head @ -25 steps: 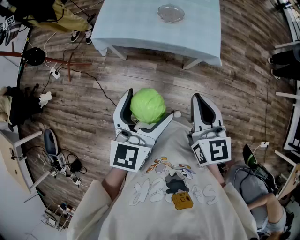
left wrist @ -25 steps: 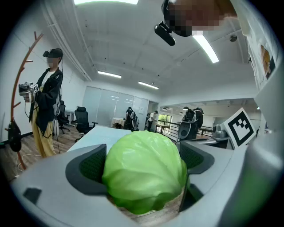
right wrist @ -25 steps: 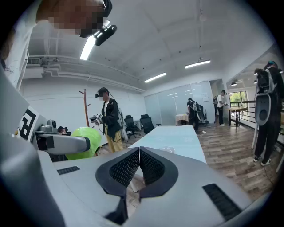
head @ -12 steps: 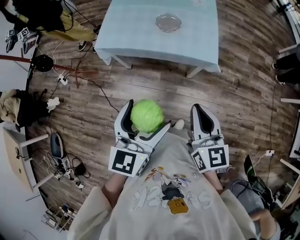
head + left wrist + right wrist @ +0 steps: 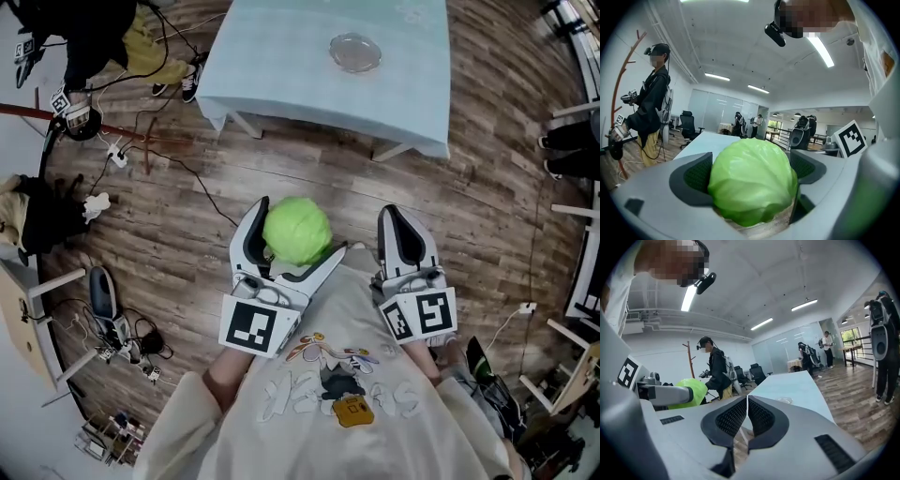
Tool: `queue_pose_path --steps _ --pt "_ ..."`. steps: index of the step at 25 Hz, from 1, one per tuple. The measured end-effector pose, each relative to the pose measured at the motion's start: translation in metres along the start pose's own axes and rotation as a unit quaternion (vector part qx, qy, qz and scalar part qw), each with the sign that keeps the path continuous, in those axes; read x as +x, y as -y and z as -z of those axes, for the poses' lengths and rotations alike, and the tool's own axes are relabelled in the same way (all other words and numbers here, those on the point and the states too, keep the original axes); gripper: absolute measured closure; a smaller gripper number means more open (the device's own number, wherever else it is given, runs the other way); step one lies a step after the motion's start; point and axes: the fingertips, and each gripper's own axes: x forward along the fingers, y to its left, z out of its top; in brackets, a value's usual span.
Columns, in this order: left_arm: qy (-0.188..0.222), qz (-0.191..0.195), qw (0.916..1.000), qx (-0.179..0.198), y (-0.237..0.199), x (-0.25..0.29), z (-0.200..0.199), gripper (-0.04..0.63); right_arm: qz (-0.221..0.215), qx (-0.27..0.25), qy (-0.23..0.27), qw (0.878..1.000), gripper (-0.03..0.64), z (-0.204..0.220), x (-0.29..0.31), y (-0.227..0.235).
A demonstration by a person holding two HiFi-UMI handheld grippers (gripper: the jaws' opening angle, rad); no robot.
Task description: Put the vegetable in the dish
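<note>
A round green cabbage (image 5: pixel 297 231) is clamped between the jaws of my left gripper (image 5: pixel 292 228), held above the wooden floor in front of my chest. The left gripper view has the cabbage (image 5: pixel 753 180) filling the space between both pads. A clear glass dish (image 5: pixel 354 52) sits on the light blue table (image 5: pixel 281 56) ahead. My right gripper (image 5: pixel 397 217) is at the right, its jaws pressed together with nothing between them. The right gripper view takes in the cabbage (image 5: pixel 689 392) at the left and the dish (image 5: pixel 782 401) faintly on the table.
Wooden floor lies between me and the table. Cables and a power strip (image 5: pixel 111 148) lie on the floor at the left. A person in black (image 5: pixel 652 108) stands left of the table. Chairs and furniture legs (image 5: pixel 572 122) line the right edge.
The table and dish have shifted slightly right and nearer in the head view. Both grippers keep their pose, and the cabbage stays held.
</note>
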Motion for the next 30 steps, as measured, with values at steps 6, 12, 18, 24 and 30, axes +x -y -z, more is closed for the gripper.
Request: queue_pose_path --steps 6,12,18,24,30 --pt "0.002 0.022 0.9996 -0.016 -0.007 0.008 -0.003 0.069 0.012 -0.022 -0.018 1.000 0.594 -0.004 0.007 -0.009" --pt "-0.009 0.026 0.9992 -0.030 -0.009 0.020 0.000 0.069 0.000 -0.013 -0.027 1.000 0.594 -0.005 0.023 -0.002" --pt "-0.008 0.014 0.9995 -0.027 -0.018 0.040 -0.005 0.069 -0.019 -0.017 -0.039 0.999 0.594 -0.003 0.045 0.009" --pt "-0.007 0.010 0.9997 -0.019 -0.013 0.072 -0.019 0.069 -0.036 -0.028 -0.034 0.998 0.594 -0.017 0.063 0.034" --pt "-0.016 -0.006 0.9996 -0.024 -0.003 0.106 -0.028 0.069 -0.056 -0.023 -0.035 0.998 0.594 -0.031 0.077 0.068"
